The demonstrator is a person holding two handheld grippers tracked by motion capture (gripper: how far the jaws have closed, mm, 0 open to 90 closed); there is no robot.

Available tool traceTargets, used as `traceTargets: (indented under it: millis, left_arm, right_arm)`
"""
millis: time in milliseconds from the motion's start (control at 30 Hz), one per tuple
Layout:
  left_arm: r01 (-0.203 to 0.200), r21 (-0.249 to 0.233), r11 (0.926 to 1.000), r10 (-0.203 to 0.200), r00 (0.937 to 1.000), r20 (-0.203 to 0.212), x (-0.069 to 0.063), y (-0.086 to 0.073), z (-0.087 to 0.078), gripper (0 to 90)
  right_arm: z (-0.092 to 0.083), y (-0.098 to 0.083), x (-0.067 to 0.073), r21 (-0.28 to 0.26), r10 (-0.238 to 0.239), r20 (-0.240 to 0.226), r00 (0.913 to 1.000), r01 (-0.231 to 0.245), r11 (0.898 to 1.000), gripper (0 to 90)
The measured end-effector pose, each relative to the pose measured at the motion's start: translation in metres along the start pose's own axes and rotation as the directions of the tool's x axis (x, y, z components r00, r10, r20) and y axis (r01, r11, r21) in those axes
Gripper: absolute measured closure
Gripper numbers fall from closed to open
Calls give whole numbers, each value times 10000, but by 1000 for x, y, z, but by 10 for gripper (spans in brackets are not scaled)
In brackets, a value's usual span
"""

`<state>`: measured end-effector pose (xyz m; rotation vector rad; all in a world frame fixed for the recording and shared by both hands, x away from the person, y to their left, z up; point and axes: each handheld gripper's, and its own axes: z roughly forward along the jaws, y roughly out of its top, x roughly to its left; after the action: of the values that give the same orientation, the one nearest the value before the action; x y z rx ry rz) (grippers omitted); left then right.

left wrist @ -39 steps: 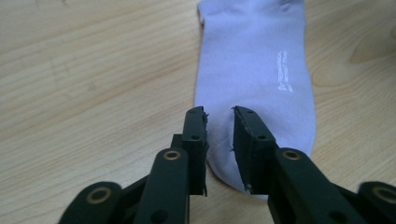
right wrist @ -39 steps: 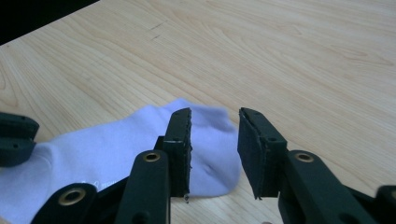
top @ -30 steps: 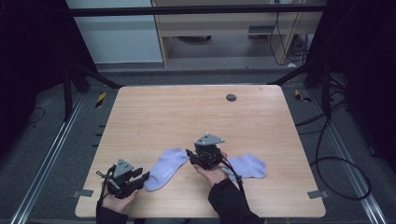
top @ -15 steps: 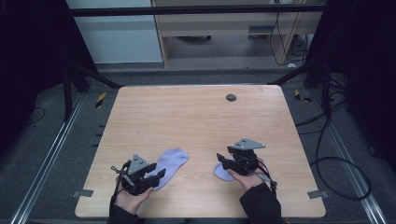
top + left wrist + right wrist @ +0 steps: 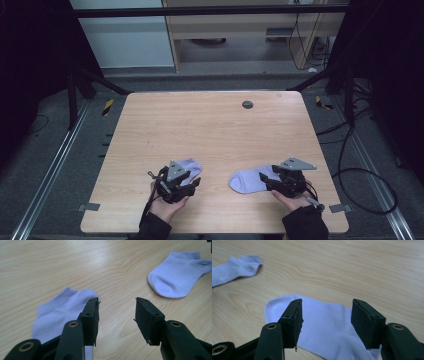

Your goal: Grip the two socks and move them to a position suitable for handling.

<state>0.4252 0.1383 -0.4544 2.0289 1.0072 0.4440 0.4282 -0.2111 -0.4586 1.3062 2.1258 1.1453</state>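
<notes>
On the wooden table (image 5: 210,125) two pale socks lie well apart – left sock (image 5: 192,165) beside the left gripper (image 5: 192,182), right sock (image 5: 247,180) under the right gripper (image 5: 265,181) (its jaws have just been opening) – both grippers parted and empty, probably to spread each sock flat.

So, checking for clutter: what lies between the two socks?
Just bare table. The high view shows wood alone between the left sock and right sock.
</notes>
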Motion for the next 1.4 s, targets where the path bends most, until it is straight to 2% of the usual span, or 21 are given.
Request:
traceTargets:
  millis: [200,300,500,800,1000,1200,1400]
  left_arm:
    - [-409,117,9991,408,9991,83,-19,6,21,540]
    - [-397,163,9991,394,9990,208,-27,8,32,548]
    - [-669,401,9970,657,9974,282,-42,12,52,552]
    - [-506,658,9965,471,9974,551,-57,14,78,576]
    - [-593,797,9951,547,9967,594,-65,14,87,596]
    - [-438,1068,9933,378,9976,578,-68,12,94,684]
    - [-334,1132,9930,268,9979,598,-70,13,94,834]
  right_arm:
    - [-6,-12,-14,168,80,309,9995,-85,9998,449]
    - [-7,-17,-20,285,253,298,9992,-261,9993,479]
    - [-6,-23,-28,562,311,513,9982,-340,9978,516]
    - [1,-28,-37,993,367,734,9966,-439,9941,569]
    - [7,-30,-37,1353,286,716,9970,-381,9901,619]
    - [11,-31,-38,1707,281,707,9971,-399,9845,705]
    - [12,-31,-36,1945,272,595,9979,-383,9802,858]
